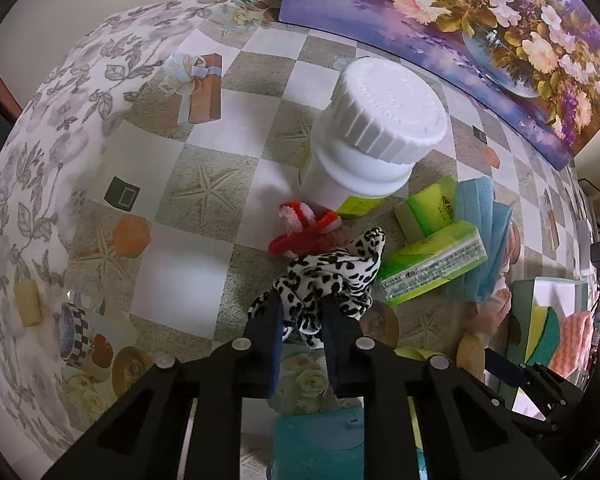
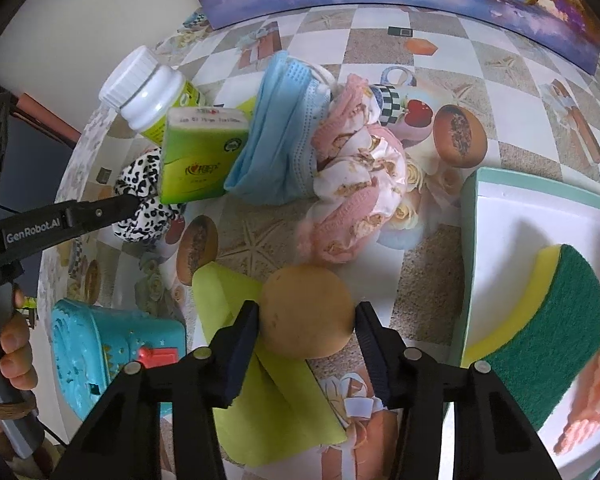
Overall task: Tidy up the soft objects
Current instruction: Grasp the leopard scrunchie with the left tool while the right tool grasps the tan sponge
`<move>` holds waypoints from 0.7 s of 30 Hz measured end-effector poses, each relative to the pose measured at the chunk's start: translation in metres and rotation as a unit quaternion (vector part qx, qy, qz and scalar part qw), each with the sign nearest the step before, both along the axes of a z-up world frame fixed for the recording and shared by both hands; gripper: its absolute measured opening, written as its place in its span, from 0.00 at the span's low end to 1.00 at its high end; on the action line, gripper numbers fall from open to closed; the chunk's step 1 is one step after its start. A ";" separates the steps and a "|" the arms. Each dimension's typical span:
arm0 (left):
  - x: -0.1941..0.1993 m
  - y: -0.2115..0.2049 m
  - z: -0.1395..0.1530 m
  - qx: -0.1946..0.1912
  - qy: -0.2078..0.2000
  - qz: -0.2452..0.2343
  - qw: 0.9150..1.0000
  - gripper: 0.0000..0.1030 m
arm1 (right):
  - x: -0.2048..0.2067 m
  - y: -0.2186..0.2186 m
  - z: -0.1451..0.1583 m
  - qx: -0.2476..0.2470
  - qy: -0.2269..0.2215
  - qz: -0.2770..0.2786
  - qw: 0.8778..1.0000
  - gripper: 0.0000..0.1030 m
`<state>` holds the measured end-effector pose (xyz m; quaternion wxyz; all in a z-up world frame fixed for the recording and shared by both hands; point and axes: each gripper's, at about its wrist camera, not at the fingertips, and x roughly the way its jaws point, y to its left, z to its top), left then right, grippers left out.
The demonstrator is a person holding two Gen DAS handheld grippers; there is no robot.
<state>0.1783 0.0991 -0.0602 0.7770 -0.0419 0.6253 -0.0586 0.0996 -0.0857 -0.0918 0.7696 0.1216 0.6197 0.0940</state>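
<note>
My left gripper point(image 1: 300, 312) is shut on a black-and-white leopard-print scrunchie point(image 1: 332, 276), also seen in the right wrist view point(image 2: 144, 196) beside the left gripper's fingers point(image 2: 112, 208). My right gripper point(image 2: 306, 316) is shut on a round tan sponge puff point(image 2: 306, 312), just above a yellow-green cloth point(image 2: 260, 380). A white box with teal rim point(image 2: 476, 208) at the right holds a yellow-and-green scrub sponge point(image 2: 548, 332) and an orange-pink wavy cloth point(image 2: 592, 392).
On the patterned tablecloth lie a white-capped bottle point(image 1: 372, 128), green tissue packs point(image 1: 432, 264), blue face masks point(image 2: 280, 128), a pink frilly cloth point(image 2: 352, 168), a red-and-white chenille piece point(image 1: 304, 228) and a teal plastic toy point(image 2: 108, 356). A flower painting point(image 1: 460, 20) leans at the back.
</note>
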 end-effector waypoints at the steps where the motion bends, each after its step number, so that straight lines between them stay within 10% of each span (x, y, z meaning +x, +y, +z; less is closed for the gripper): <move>1: -0.001 0.000 0.000 0.002 -0.001 0.000 1.000 0.16 | 0.000 0.000 0.000 0.000 0.000 0.000 1.000 0.50; 21: -0.028 0.011 0.035 0.005 -0.042 0.040 0.998 0.12 | -0.011 -0.029 0.035 0.021 -0.030 -0.018 0.999 0.50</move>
